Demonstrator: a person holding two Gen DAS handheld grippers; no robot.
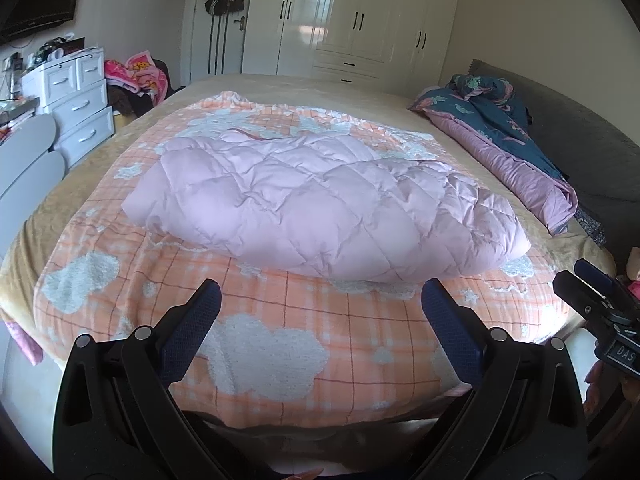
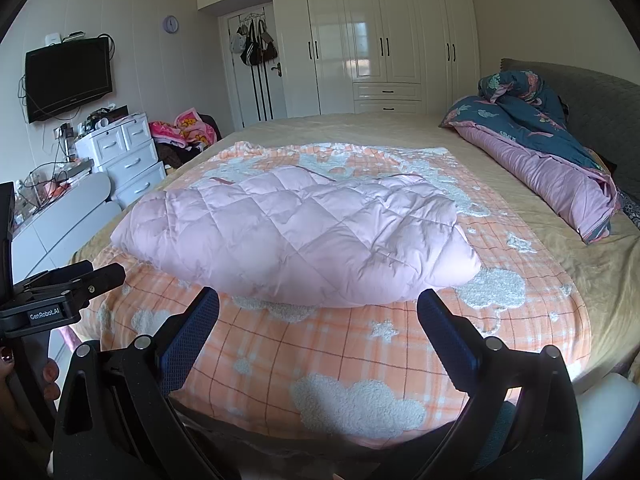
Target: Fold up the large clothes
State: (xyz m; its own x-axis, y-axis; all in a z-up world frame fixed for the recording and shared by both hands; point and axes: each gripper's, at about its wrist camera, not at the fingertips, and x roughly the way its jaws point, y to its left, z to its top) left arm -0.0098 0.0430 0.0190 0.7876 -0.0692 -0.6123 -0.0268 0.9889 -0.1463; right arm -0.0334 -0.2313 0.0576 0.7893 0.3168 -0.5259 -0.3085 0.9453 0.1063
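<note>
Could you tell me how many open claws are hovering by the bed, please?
2: the left claw and the right claw, side by side, both empty, short of the pink quilted coat.

Soft daylight, wardrobe glare, fisheye-dark corners

Both wrist views face the bed (image 1: pixel 120 136) from its foot.

Open run of orange checked blanket (image 1: pixel 304 320) in front of the folded pink quilted coat (image 1: pixel 320 204), wide enough for both spread-fingered grippers. Bare tan bedspread (image 2: pixel 532 200) right of the coat, bounded farther right by a rolled dark floral duvet (image 2: pixel 540 148). Beyond the coat, clear bedspread. Left of the coat, white drawers (image 2: pixel 128 156) past the bed edge.
</note>
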